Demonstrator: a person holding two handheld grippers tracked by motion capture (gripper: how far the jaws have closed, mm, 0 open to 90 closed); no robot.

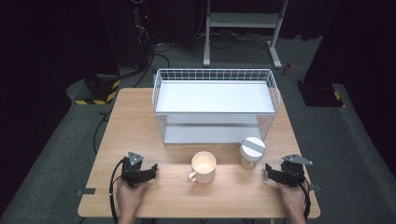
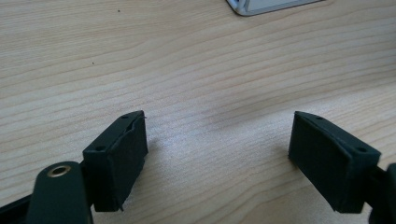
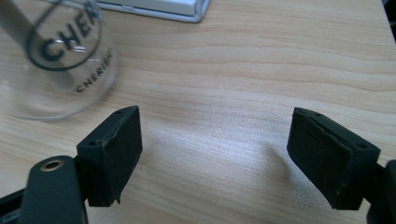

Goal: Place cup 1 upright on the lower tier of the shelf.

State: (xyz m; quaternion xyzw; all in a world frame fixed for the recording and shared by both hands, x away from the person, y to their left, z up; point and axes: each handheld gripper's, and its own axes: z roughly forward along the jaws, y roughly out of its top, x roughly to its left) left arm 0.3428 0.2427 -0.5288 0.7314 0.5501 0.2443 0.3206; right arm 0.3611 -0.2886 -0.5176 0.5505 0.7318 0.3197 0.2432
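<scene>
A cream mug (image 1: 203,166) stands upright at the front middle of the wooden table (image 1: 135,121), handle toward the front left. To its right is a clear glass jar (image 1: 251,152) with a white lid; its printed wall shows at the upper left of the right gripper view (image 3: 60,60). My left gripper (image 1: 148,171) rests on the table left of the mug, and its own view shows it open (image 2: 217,156) over bare wood. My right gripper (image 1: 271,171) lies right of the jar, open (image 3: 215,156) with nothing between its fingers.
A white two-tier wire rack (image 1: 215,105) stands at the back middle of the table, its base corner showing in the left gripper view (image 2: 266,5) and the right gripper view (image 3: 159,8). Beyond the table are a dark floor, cables and a metal stand (image 1: 243,28).
</scene>
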